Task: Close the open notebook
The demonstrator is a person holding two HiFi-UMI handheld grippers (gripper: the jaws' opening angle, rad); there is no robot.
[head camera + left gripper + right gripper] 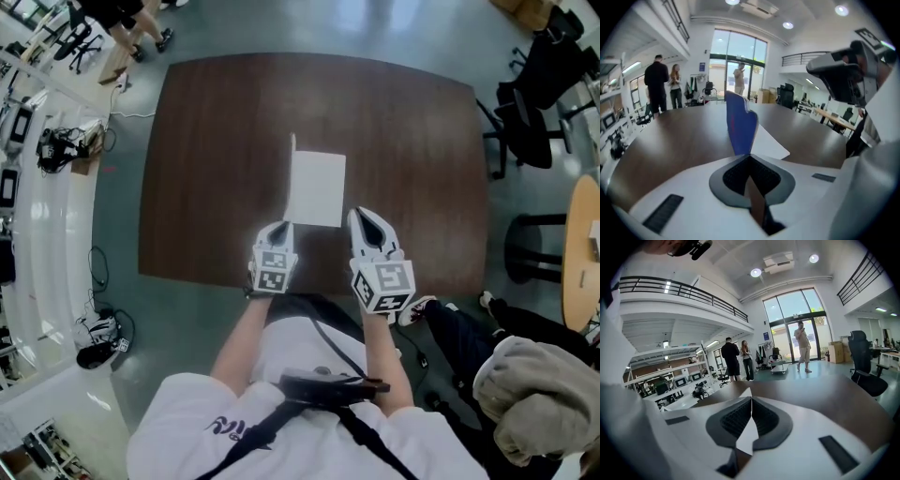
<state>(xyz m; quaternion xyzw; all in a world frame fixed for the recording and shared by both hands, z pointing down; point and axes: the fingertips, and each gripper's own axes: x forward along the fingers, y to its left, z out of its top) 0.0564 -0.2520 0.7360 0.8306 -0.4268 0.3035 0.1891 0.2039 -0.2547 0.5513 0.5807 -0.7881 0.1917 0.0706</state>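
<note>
The notebook (317, 187) lies open in the middle of the dark wooden table (216, 150), with a white page facing up. Its blue cover (740, 123) stands upright along the page's left edge and shows in the head view only as a thin line (292, 178). My left gripper (284, 226) is at the near end of that cover and is shut on the cover's lower edge (749, 155). My right gripper (360, 215) hovers just right of the page's near right corner, jaws together (750, 398). A white sliver shows in the gap behind its pads; I cannot tell what it is.
The table's near edge (234, 281) runs under both grippers, close to my body. Black office chairs (530, 112) stand at the right, and a round light table (583, 234) shows at the far right. People (658, 82) stand beyond the table's far left, near shelves (37, 187).
</note>
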